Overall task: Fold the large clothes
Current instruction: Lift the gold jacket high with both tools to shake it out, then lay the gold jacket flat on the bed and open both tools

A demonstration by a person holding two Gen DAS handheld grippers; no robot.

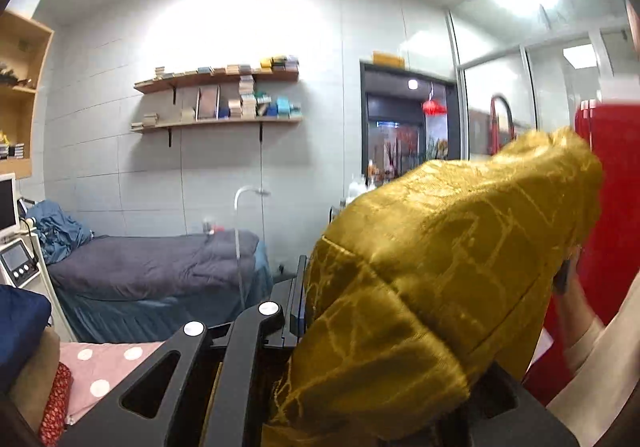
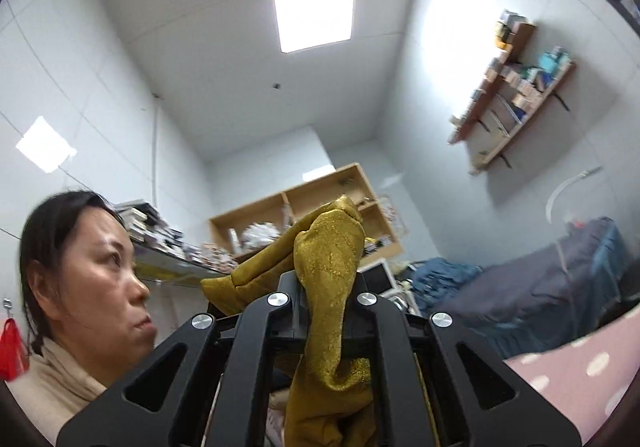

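Both grippers, right (image 2: 326,287) and left (image 1: 316,311), pinch the gold garment (image 1: 440,267) aloft, above the pink dotted cloth (image 1: 108,363) and clear of the bed (image 1: 160,263); judged best: keep the 2 grips level and taut before lowering it to fold.

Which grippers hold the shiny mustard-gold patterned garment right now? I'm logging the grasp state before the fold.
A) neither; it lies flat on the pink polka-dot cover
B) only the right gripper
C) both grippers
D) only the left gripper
C: the shiny mustard-gold patterned garment is pinched in the right gripper and bunches over the left gripper, lifted in the air above the pink polka-dot cover.
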